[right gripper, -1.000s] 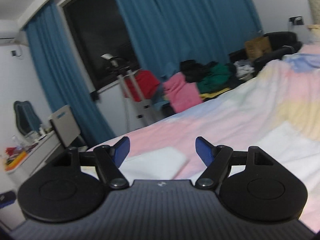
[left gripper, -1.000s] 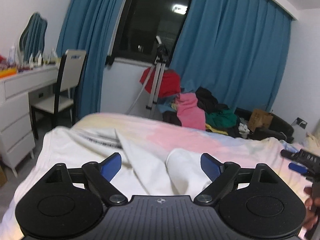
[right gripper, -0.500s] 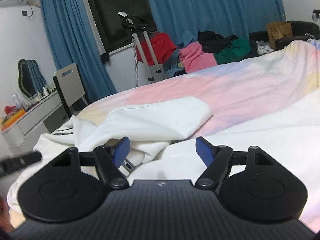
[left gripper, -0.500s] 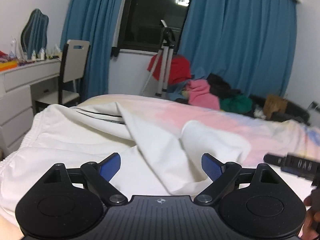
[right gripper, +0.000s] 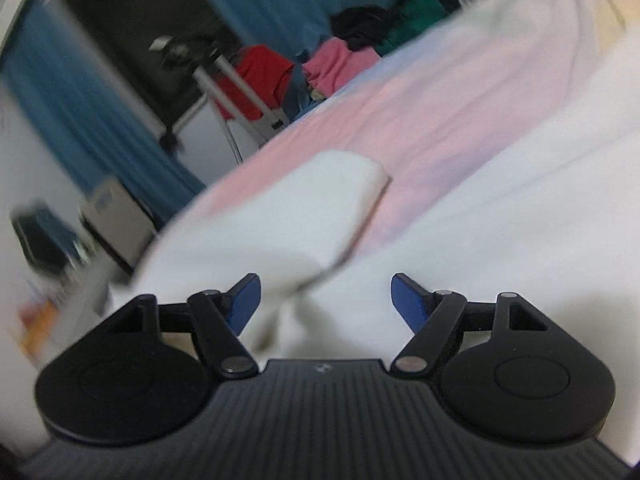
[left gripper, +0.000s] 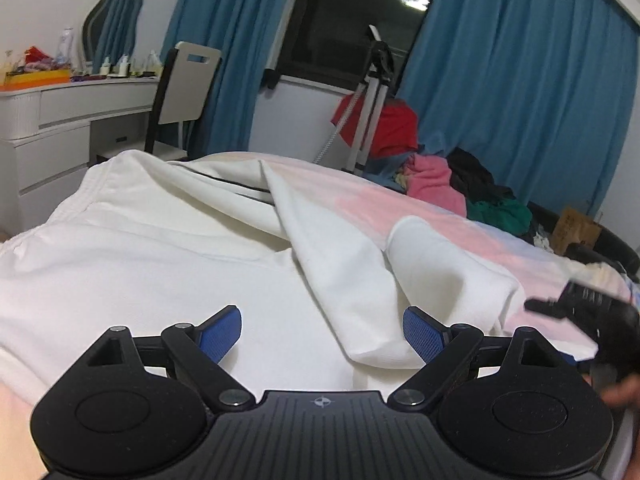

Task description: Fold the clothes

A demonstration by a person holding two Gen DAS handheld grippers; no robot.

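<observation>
Hovering low over the white garment (left gripper: 168, 264), both tools sit spread wide with nothing between the blue pads. The left hand-held gripper (left gripper: 322, 330) points at the middle of the cloth, just in front of a folded-over flap (left gripper: 340, 280) that runs diagonally across it. The right hand-held gripper (right gripper: 325, 300) shows in its own view over the same white fabric, near a doubled-back sleeve or end piece (right gripper: 320, 200); that frame is motion-blurred and tilted, so detail is poor. It also shows as a dark blurred shape at the right edge of the left view, with part of the person's hand (left gripper: 620, 392) below it.

Likely reason for the pose: jaws open and angled down to pinch an edge or corner each, probably to flatten or start a fold. No fold looks finished; the garment is rumpled, partly overlapped, lying on the bed (left gripper: 420, 208) with a pastel pink-blue-yellow cover.

Room: blue curtains (left gripper: 520, 100) either side of a dark window, a tripod (left gripper: 368, 108) in front of it, a heap of other clothes (left gripper: 436, 180) (red, pink, green, black) beyond the bed. White dresser (left gripper: 72, 120) with bottles and clutter at far left, a chair (left gripper: 184, 92) beside it, a mirror above.
</observation>
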